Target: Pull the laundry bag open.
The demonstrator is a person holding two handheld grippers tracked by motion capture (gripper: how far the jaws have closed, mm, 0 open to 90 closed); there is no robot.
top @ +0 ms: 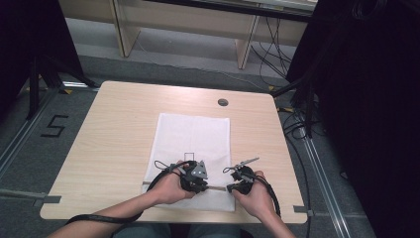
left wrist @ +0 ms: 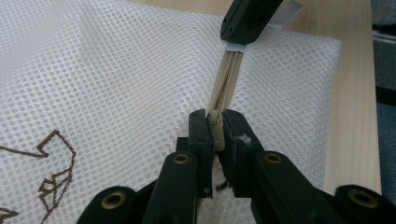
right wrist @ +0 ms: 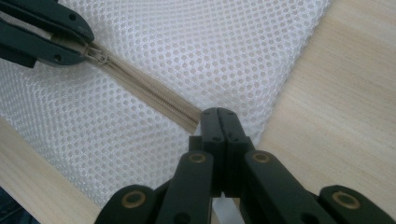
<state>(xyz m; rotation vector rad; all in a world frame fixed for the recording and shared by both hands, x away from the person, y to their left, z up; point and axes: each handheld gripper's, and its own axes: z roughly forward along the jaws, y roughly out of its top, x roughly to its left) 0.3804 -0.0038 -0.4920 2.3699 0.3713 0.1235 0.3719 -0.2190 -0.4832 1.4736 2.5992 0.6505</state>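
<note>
Table [top: 114, 134]: L gripper [left wrist: 215, 128] & R gripper [right wrist: 218, 122] pinch mesh bag [top: 190, 141] zipper [right wrist: 154, 95].

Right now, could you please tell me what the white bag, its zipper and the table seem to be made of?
The mesh bag looks like white synthetic netting: a regular grid of small round holes. Its zipper appears to have beige woven tape with fine teeth, probably plastic, though the look leaves that open. The table shows a pale, matte wood-grain surface, possibly laminate rather than solid wood.
</note>
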